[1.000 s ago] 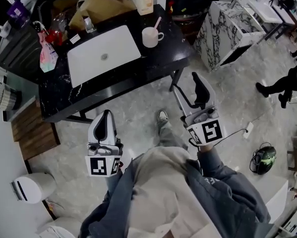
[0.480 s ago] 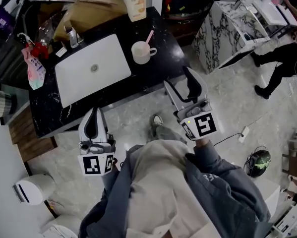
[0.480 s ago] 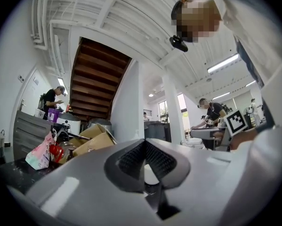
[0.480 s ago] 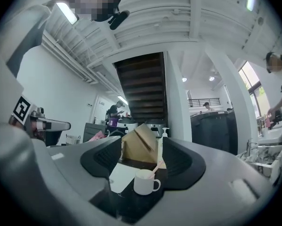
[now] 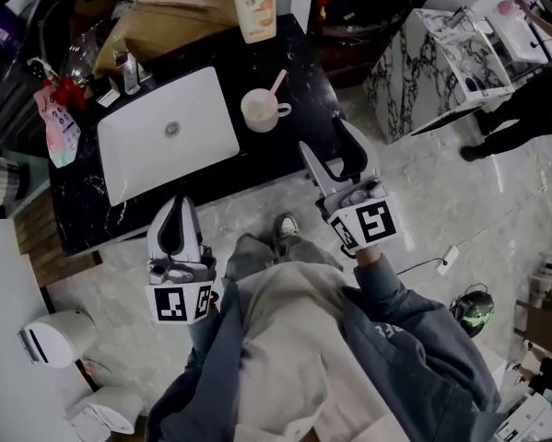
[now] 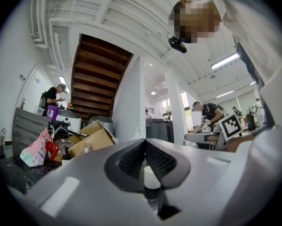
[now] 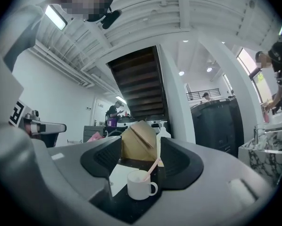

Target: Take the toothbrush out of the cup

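Observation:
A white cup (image 5: 260,109) stands on the black counter (image 5: 299,141), right of the sink, with a pink toothbrush (image 5: 278,83) leaning out of it to the upper right. My right gripper (image 5: 334,150) is open and empty at the counter's front edge, a short way short of the cup. In the right gripper view the cup (image 7: 140,185) and toothbrush (image 7: 153,166) sit framed between the spread jaws of the right gripper (image 7: 141,149). My left gripper (image 5: 176,217) is shut and empty, over the floor in front of the counter. In its own view the left gripper (image 6: 143,144) has tips that meet.
A white sink basin (image 5: 168,134) fills the counter's middle, with a faucet (image 5: 128,70) behind it. A soap bottle (image 5: 255,5), a cardboard box (image 5: 170,3) and a pink pouch (image 5: 59,122) line the back. A marble cabinet (image 5: 432,58) stands right, and a white bin (image 5: 59,339) sits on the floor at the left.
The person has stepped toward the counter. The right gripper has come up to the counter's front edge, nearer the cup. The left gripper stays low and shut.

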A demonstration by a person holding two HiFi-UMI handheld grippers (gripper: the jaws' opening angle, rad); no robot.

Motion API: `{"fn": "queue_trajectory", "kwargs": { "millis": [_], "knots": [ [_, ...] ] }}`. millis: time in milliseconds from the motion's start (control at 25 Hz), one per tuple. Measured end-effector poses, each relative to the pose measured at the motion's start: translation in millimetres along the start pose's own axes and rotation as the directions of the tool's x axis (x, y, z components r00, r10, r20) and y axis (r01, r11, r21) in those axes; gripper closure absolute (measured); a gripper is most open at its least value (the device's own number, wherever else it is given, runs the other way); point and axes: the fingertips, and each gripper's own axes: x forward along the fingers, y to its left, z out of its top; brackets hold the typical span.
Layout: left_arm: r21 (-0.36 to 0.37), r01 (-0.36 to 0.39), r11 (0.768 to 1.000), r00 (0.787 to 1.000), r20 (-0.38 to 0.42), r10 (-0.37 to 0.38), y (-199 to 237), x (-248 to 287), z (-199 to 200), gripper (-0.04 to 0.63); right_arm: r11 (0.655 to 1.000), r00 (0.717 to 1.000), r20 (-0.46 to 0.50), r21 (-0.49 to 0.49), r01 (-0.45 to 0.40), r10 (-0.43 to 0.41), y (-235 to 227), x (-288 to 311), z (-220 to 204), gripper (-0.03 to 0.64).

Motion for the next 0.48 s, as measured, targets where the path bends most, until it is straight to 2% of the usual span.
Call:
{"fn": "queue_trajectory", "kwargs": {
  "millis": [240,480],
  "knots": [
    [-0.005,0.005,1.0,1.0,-0.001,-0.005,10,12,-3,0.537,0.999,0.999,-0.044,0.036,0.026,-0.024,-9,25,-24,0.362],
    [-0.001,-0.004,1.0,1.0,-0.016,0.004,21,14,-3,0.537,0.99,0.994,-0.099,0.129,0.064,-0.051,-22,56,-55,0.363]
  ]
}}
